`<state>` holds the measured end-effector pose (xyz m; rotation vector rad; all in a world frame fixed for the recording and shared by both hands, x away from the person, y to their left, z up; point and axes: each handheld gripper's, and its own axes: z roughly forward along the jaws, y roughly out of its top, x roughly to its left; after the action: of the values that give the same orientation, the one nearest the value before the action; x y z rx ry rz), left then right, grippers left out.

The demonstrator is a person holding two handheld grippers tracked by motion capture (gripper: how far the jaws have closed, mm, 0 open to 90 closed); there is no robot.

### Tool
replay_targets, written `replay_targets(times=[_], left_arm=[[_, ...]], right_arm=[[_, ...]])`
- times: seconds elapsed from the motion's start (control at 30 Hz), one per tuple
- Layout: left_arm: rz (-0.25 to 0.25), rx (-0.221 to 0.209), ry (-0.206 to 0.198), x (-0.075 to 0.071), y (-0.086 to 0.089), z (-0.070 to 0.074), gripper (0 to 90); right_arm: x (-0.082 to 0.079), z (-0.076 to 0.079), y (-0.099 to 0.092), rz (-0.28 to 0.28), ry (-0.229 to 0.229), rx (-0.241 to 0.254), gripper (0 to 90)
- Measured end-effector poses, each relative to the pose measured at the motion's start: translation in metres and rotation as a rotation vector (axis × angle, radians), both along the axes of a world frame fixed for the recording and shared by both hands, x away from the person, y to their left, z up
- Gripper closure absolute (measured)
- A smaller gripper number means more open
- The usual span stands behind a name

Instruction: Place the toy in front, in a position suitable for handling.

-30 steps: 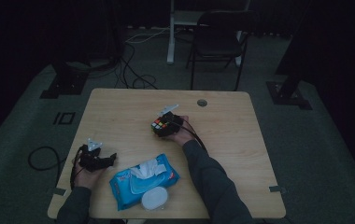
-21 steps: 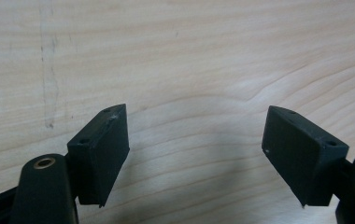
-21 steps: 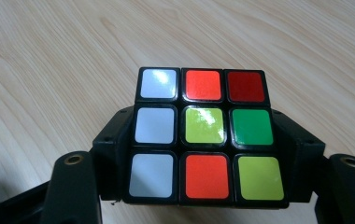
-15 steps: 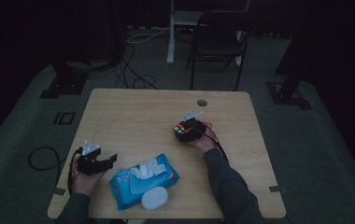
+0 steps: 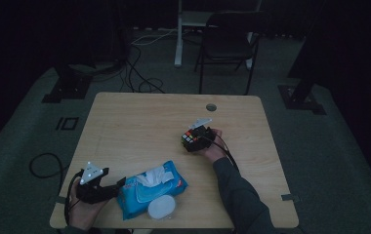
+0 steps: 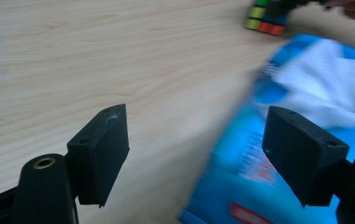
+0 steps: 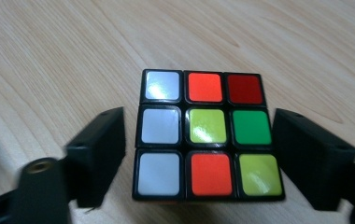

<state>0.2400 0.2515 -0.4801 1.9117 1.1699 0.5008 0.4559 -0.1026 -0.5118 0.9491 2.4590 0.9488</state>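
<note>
This looks like a dim lab or studio room set up for recording, not a home. A plain wooden table (image 5: 139, 122) with a cable grommet hole (image 5: 211, 107) stands on grey carpet (image 5: 37, 112). Beyond the table's far edge a black folding chair (image 5: 230, 46) sits beside a white desk leg (image 5: 178, 34), with loose cables (image 5: 137, 73) trailing over the floor. Black stand feet (image 5: 64, 87) rest off the table's far left corner, and another one (image 5: 303, 95) off its far right corner.
</note>
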Motion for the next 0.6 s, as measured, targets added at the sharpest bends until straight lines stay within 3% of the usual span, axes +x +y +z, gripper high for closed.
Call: replay_targets(times=[0.07, 0.13, 0.23, 0.4, 0.5, 0.6], left_arm=[[-0.021, 0.044, 0.002, -0.01, -0.007, -0.001, 21.8], [-0.053, 0.049, 0.024, -0.019, -0.012, -0.005, 20.1], [-0.076, 0.095, 0.029, -0.033, -0.019, -0.007, 18.4], [-0.127, 0.09, 0.027, -0.048, -0.027, -0.005, 16.3], [-0.168, 0.159, 0.04, -0.052, -0.037, -0.013, 15.6], [-0.167, 0.205, 0.048, -0.052, -0.041, -0.021, 15.5]], right_arm=[[-0.004, 0.003, -0.002, -0.017, -0.015, 0.0, 14.3], [-0.01, 0.006, -0.006, -0.031, -0.027, 0.013, 13.3], [-0.023, 0.012, -0.012, -0.031, -0.054, 0.036, 13.3], [-0.047, 0.022, -0.019, -0.024, -0.111, 0.065, 13.8], [-0.064, 0.028, -0.022, -0.004, -0.134, 0.083, 14.7], [-0.08, 0.032, -0.023, 0.025, -0.139, 0.099, 15.8]])
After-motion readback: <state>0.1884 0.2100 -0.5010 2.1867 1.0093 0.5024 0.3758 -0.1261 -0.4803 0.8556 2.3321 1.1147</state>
